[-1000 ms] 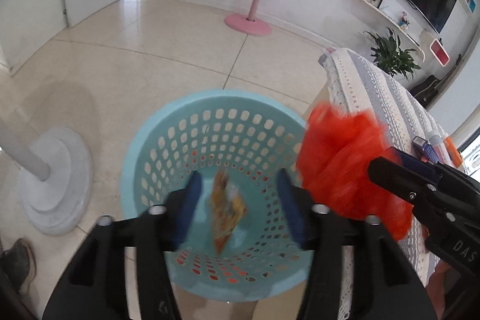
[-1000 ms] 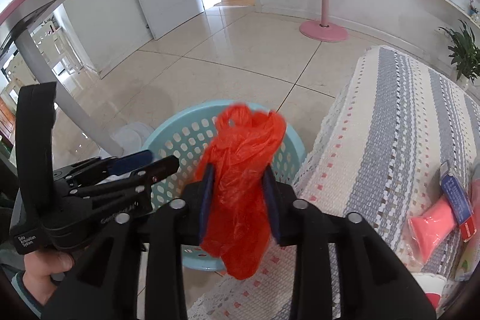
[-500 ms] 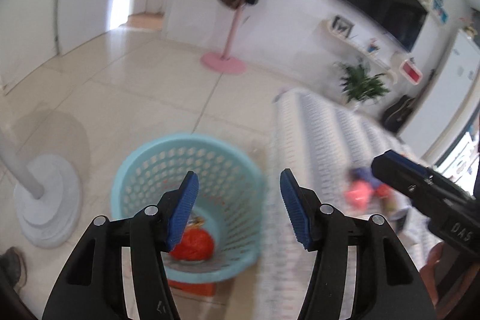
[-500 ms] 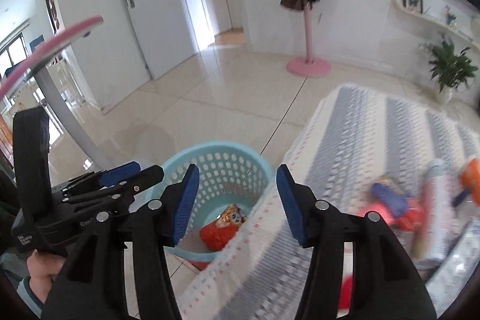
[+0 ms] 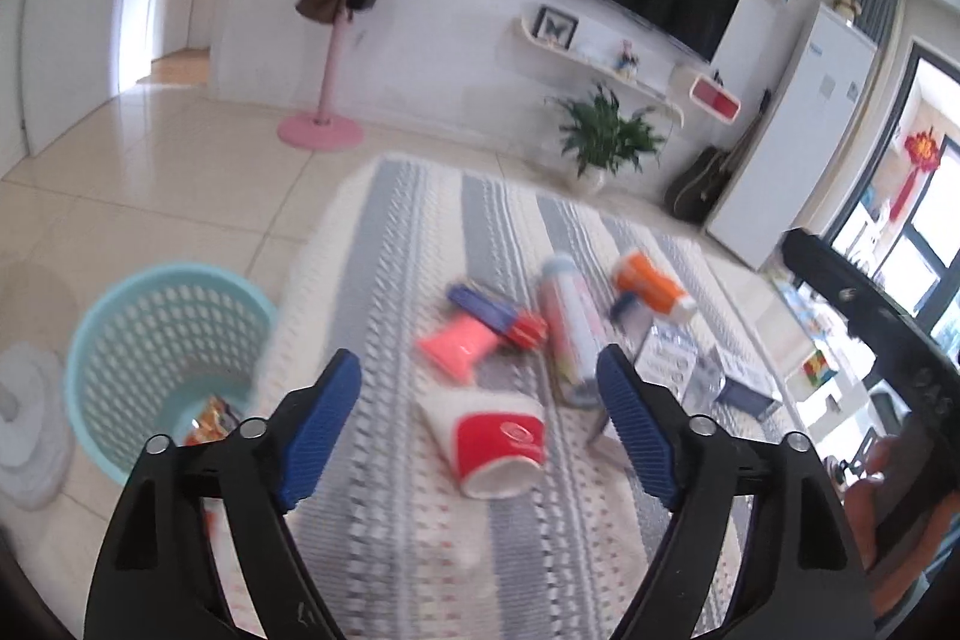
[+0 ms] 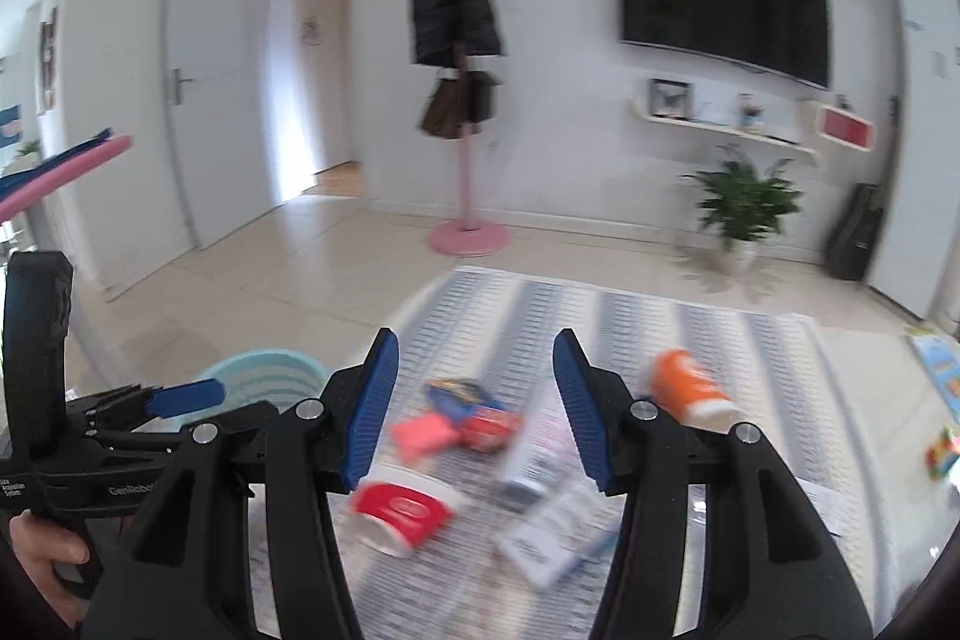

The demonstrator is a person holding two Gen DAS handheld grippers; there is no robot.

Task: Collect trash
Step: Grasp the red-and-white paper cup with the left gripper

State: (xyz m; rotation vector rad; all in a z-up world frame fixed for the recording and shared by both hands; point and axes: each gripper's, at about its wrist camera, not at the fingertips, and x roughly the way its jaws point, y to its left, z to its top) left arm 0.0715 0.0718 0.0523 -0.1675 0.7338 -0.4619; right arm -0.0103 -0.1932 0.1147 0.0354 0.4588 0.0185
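Note:
Trash lies scattered on a grey-and-white striped tablecloth (image 5: 414, 244): a tipped red-and-white paper cup (image 5: 492, 439) (image 6: 405, 511), a pink wrapper (image 5: 459, 346) (image 6: 420, 433), a blue-and-red packet (image 5: 495, 313) (image 6: 474, 403), a pale tube (image 5: 567, 322) and an orange-and-white cup (image 5: 651, 283) (image 6: 690, 388). A light blue perforated basket (image 5: 150, 334) (image 6: 264, 367) stands on the floor left of the table, with a snack wrapper (image 5: 210, 418) inside. My left gripper (image 5: 480, 427) hovers above the paper cup, its jaws opening, nothing between them. My right gripper (image 6: 474, 406) is open and empty above the trash.
A white fan base (image 5: 24, 424) stands left of the basket. A pink coat stand (image 5: 327, 88) (image 6: 465, 196), a potted plant (image 5: 606, 142) (image 6: 741, 202) and a wall TV (image 6: 723, 1) are beyond the table. White cartons (image 6: 552, 532) and a toy block (image 6: 939, 451) lie on the right.
The snack wrapper and the red plastic bag dropped out of the grippers into the basket. Both grippers then rose and swung right, from over the basket to over the table. The left jaws widened.

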